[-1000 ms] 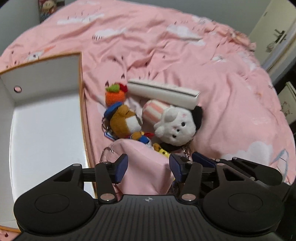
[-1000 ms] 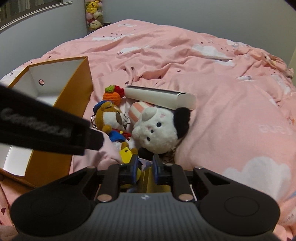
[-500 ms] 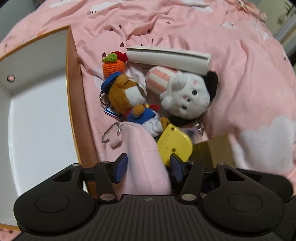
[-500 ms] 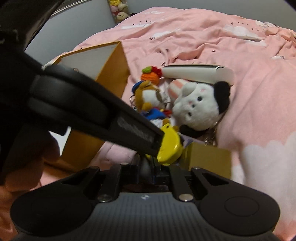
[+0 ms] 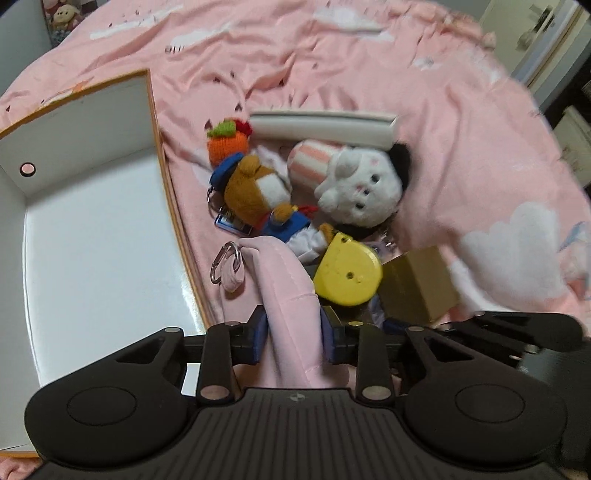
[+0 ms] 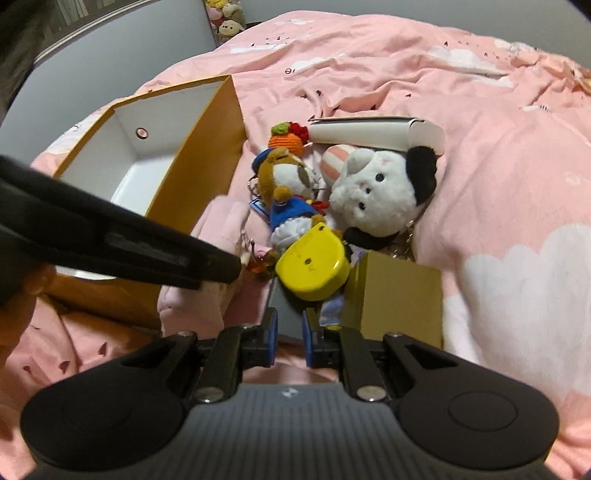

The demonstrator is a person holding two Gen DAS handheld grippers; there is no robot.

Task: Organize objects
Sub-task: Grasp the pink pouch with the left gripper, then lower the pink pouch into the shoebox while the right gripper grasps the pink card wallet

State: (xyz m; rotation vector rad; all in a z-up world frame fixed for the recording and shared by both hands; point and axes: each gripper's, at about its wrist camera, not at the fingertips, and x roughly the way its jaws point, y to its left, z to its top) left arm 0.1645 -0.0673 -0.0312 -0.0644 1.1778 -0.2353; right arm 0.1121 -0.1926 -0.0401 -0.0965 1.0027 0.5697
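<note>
A pile of objects lies on the pink bed beside an open orange box with a white inside [image 5: 92, 236] [image 6: 199, 155]. The pile holds a white plush [image 5: 360, 188] [image 6: 376, 195], a brown duck plush [image 5: 258, 192] [image 6: 288, 177], a knitted carrot [image 5: 226, 142], a yellow tape measure [image 5: 349, 275] [image 6: 314, 264], a gold box [image 5: 417, 288] [image 6: 399, 295] and a white long case [image 5: 321, 125] [image 6: 373, 134]. My left gripper [image 5: 293, 334] is shut on a pink pouch [image 5: 288, 295] with a carabiner [image 5: 223, 262]. My right gripper [image 6: 289, 336] is shut on a dark grey flat object [image 6: 286, 314].
The pink duvet [image 5: 443, 110] is rumpled around the pile. A grey wall and a shelf of plush toys [image 6: 225, 18] stand behind the bed. A door and cabinet [image 5: 554, 48] are at the far right. The left gripper's body [image 6: 110, 236] crosses the right wrist view.
The left gripper has closed on the pink pouch. The right gripper has pulled back a little, which shows the grey object between its fingers. Both views shifted slightly.
</note>
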